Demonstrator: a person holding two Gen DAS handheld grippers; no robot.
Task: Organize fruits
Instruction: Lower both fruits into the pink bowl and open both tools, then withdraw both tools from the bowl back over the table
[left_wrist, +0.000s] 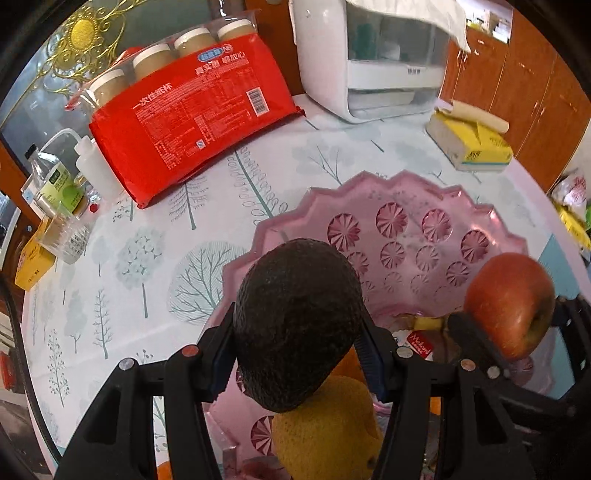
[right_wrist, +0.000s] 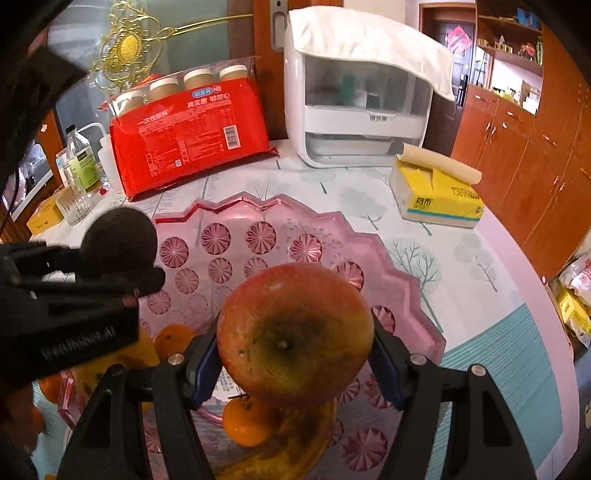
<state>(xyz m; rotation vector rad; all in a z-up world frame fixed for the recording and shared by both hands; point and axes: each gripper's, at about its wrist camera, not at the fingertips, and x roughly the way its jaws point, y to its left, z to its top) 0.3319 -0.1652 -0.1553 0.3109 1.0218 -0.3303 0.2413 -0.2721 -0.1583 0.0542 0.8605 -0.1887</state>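
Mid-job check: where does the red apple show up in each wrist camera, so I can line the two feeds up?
Left wrist view: the round red apple sits at the right edge, gripped in the right claw, above the pink scalloped plastic fruit tray.
Right wrist view: the apple fills the lower centre, clamped between that claw's pads.
Shared landmark: the red plastic pack of paper cups behind the tray in both views.

The avocado (left_wrist: 299, 325) looks matt and pebbly; the apple (right_wrist: 293, 338) smooth, faintly glossy. The pink tray (right_wrist: 280, 221) is translucent, shiny plastic. The red pack (left_wrist: 192, 122) is glossy film.
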